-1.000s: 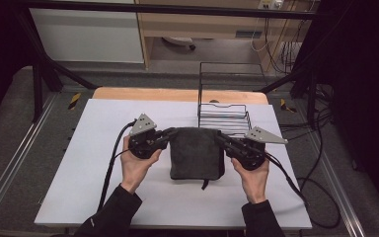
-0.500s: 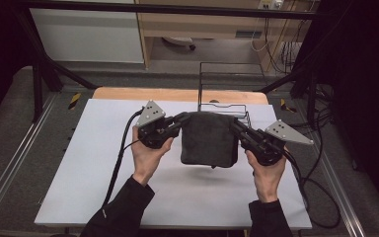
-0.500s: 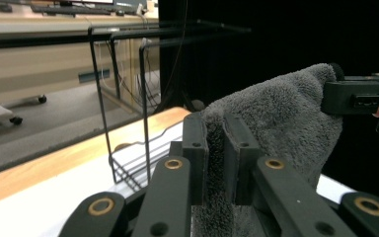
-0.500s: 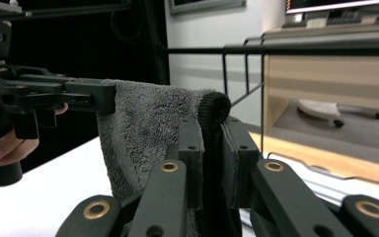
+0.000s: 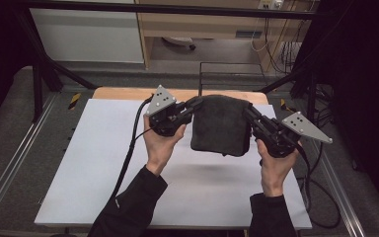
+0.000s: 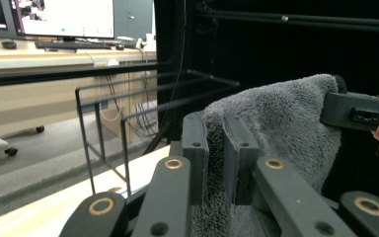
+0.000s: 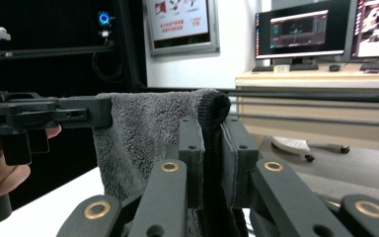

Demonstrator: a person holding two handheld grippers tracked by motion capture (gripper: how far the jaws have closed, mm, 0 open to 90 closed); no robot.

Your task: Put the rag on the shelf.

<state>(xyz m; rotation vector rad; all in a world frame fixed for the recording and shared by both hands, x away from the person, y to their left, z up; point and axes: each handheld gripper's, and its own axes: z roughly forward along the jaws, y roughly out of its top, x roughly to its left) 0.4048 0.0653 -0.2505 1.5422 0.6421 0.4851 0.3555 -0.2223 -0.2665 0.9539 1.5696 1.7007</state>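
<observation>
No writing on the towel can be read; it hangs above the mat, off its surface; left of the towel, the left gripper is clamped on its upper left corner; right of it, the right gripper is clamped on the upper right corner; a wire rack stands just behind the towel, partly hidden by it; the mat lies on a wooden table; beyond the rack are a desk and monitors
</observation>
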